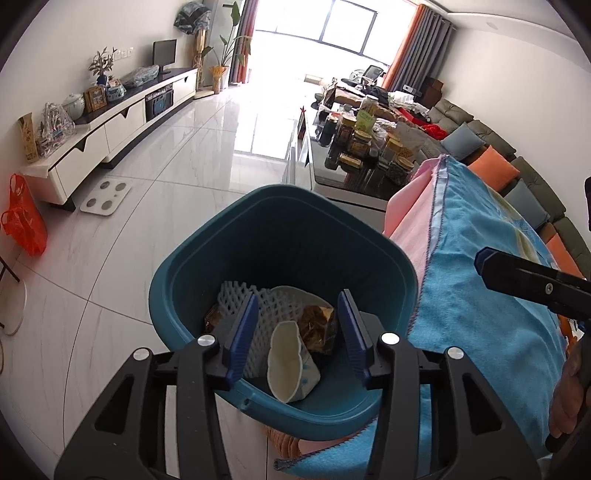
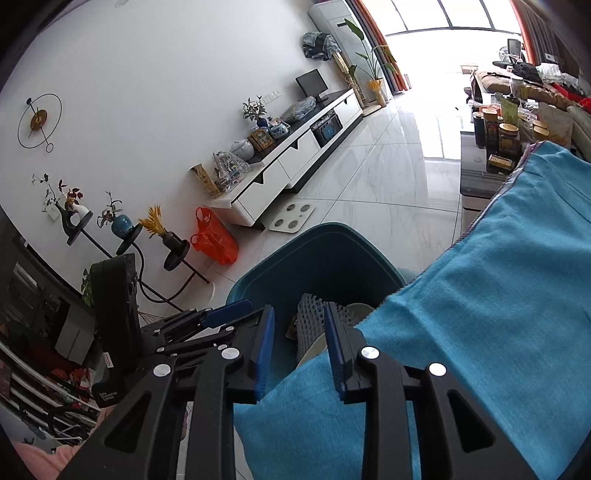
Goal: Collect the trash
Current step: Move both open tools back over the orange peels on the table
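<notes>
Teal plastic bin (image 1: 236,251) stands on the floor beside a blue towel (image 1: 491,295), holding white foam netting (image 1: 273,306), a crumpled wrapper (image 1: 317,328) and a paper cup (image 1: 288,365). Left claw (image 1: 299,332) and right claw (image 2: 299,347) both hang released above it, gripping nothing.

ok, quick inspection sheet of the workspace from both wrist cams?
Surface: blue towel draped over a raised surface beside the bin; pink cloth at its edge.
Job's things: teal bin on the white tile floor, holding white foam net, crushed paper cup, brown wrapper.
Clutter: jars crowd the low table; orange bag and scale on the floor.
Grippers: left gripper open above the bin, empty; right gripper open, empty, at the towel's edge.
Cables: nothing seen.
Surroundings: TV cabinet, sofa, bright window.
</notes>
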